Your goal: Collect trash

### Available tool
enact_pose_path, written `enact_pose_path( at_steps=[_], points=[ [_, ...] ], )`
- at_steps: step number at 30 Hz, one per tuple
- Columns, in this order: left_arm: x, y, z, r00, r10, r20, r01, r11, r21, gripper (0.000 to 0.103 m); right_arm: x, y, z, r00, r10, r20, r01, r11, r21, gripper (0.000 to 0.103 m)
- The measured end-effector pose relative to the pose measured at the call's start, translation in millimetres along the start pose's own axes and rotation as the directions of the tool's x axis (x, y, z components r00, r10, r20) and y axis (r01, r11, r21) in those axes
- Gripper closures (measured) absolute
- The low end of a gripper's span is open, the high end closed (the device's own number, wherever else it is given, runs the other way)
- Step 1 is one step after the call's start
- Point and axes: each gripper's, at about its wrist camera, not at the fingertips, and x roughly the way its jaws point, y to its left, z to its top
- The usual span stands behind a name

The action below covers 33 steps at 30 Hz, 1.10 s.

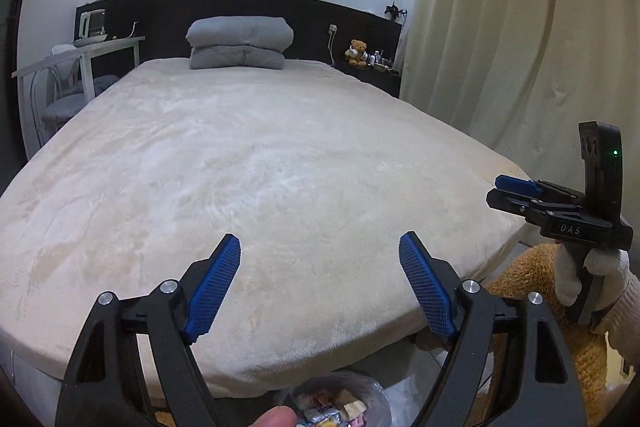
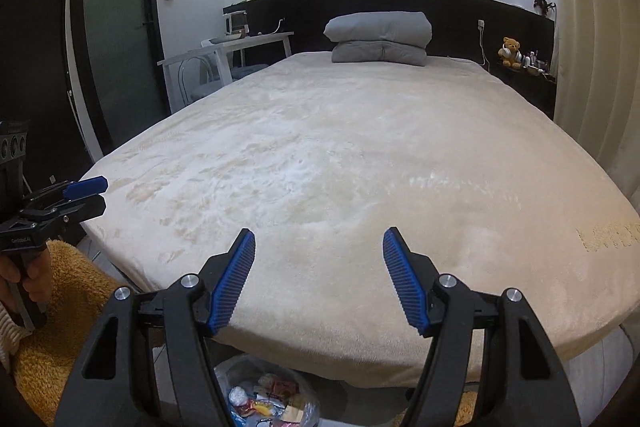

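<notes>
A bin lined with a clear bag (image 1: pixel 340 403) sits on the floor at the foot of the bed and holds wrappers and paper scraps; it also shows in the right wrist view (image 2: pixel 268 397). My left gripper (image 1: pixel 320 243) is open and empty, held above the bin and the bed's foot edge. My right gripper (image 2: pixel 319 239) is open and empty too, beside it on the right. Each gripper shows in the other's view, the right one (image 1: pixel 500 189) and the left one (image 2: pixel 96 193), where its opening is seen edge-on. No loose trash shows on the bed.
A wide bed with a cream blanket (image 1: pixel 260 167) fills both views, with a folded grey duvet (image 1: pixel 240 43) at its head. A white desk and chair (image 1: pixel 80 67) stand left. A teddy bear (image 1: pixel 357 53) sits right. Curtains (image 1: pixel 520 27) hang right. A dark door (image 2: pixel 116 27) is left.
</notes>
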Motion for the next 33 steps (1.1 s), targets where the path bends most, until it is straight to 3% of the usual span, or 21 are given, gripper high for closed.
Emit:
enact_pose_path(
  at_steps=[4,6,9,16,33],
  points=[
    [7,1,1,1.0,-0.005,0.026,0.004,1.0,0.027,0.023,9,-2,-4,0.999,0.002,0.036,-0.001,1.0,-0.018,0.03],
    [10,4,-4,0.999,-0.01,0.043,0.01,1.0,0.014,0.008,11,-2,-6,0.999,0.008,0.044,-0.007,1.0,-0.019,0.026],
    [13,8,-12,0.998,-0.024,0.051,0.025,1.0,-0.008,0.006,9,1,-6,0.996,0.025,0.088,-0.022,0.999,-0.031,0.004],
    [14,-3,-16,0.998,-0.003,0.064,0.0,0.999,0.04,0.006,13,9,-7,0.995,0.009,0.097,-0.004,0.999,-0.051,0.004],
    [12,2,-20,0.992,0.087,0.087,-0.09,0.995,0.034,0.006,8,9,-13,0.993,-0.039,0.115,0.044,0.998,-0.037,0.004]
  ],
)
